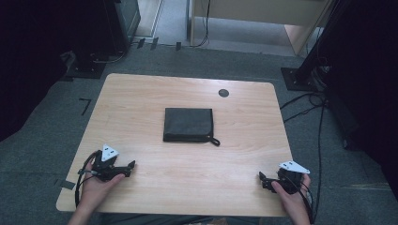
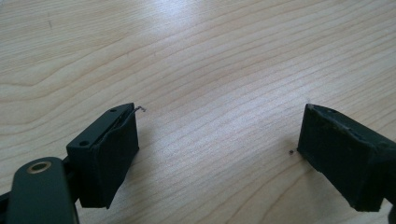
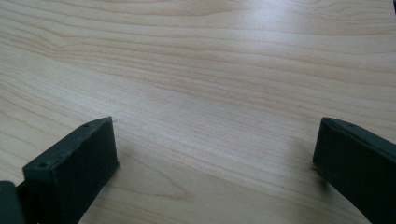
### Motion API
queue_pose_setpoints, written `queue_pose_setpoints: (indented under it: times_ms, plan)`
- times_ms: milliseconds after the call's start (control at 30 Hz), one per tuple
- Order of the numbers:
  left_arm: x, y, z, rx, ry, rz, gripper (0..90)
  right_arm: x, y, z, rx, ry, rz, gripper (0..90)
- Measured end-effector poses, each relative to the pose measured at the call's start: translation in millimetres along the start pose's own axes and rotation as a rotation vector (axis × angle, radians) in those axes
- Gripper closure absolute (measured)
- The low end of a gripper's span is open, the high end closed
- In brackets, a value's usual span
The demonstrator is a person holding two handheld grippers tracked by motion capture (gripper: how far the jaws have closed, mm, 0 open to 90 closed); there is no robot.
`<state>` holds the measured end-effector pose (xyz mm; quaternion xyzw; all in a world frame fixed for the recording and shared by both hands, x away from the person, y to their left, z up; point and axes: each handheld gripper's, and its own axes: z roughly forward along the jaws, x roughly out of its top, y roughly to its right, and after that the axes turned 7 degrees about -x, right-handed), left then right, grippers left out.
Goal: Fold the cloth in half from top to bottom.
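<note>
Grippers wide and empty: your left gripper point(image 1: 130, 165) and right gripper point(image 1: 263, 180) rest at the worktop's point(image 1: 141, 93) near corners; pouch point(image 1: 188, 123) untouched mid-worktop, probably reach next.

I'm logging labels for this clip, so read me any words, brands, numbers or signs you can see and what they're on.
No readable text anywhere.
Black pouch: no label shows.
Table: plain wood grain, no print.
Left gripper and right gripper: no markings legible; the plates on top show dots, not characters.
</note>
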<state>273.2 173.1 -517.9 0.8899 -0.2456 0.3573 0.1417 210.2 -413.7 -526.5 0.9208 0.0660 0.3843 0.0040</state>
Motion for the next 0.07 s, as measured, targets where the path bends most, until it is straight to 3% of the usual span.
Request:
queue_pose_setpoints:
  times_ms: [67]
  plan:
    - [0.0, 0.0, 0.0, 0.000, 0.000, 0.000, 12.1, 0.4, -0.2, 0.4, 0.002, 0.001, -0.001, 0.0]
